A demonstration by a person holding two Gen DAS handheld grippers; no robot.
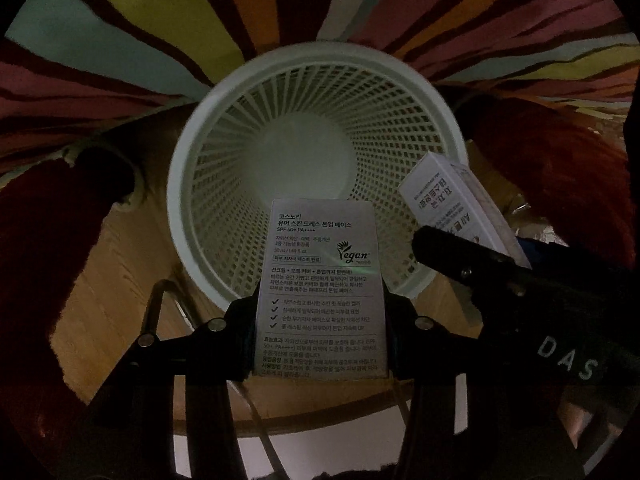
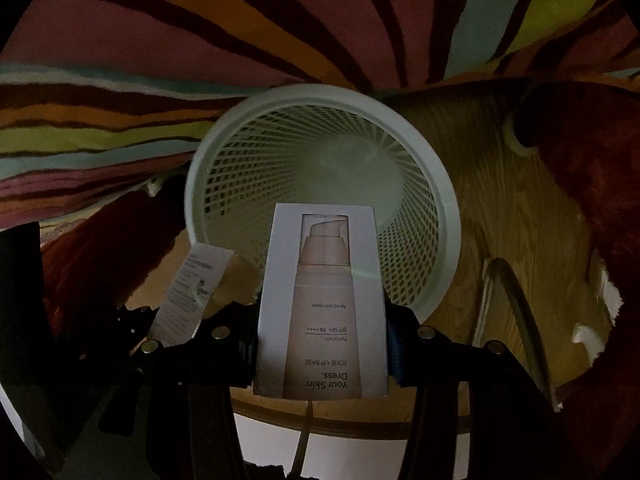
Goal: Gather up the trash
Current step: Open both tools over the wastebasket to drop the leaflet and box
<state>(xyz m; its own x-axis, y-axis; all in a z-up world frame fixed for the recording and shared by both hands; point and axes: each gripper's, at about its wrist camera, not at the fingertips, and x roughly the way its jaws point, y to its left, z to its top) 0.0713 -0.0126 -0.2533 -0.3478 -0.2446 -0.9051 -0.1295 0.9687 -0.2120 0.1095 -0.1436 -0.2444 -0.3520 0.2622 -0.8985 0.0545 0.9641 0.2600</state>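
Note:
A white mesh waste basket (image 1: 176,200) stands upright below both grippers, and its inside looks empty. My left gripper (image 1: 320,312) is shut on a white cosmetics box (image 1: 320,264) with printed text, held over the basket's near rim. My right gripper (image 2: 322,320) is shut on a second white box (image 2: 324,288) that shows a pump bottle, also above the basket (image 2: 448,208). In the left wrist view, that second box (image 1: 452,200) hangs over the basket's right rim, above a black finger (image 1: 472,258). The right wrist view shows the first box (image 2: 192,292) at the left.
The basket stands on a wooden surface (image 1: 120,280) with a curved edge near me. A striped multicolour rug (image 1: 200,12) lies beyond it. Dark red shaggy fabric (image 2: 600,184) bulks up on both sides of the basket. A thin bent metal hoop (image 2: 516,300) rises from the wood.

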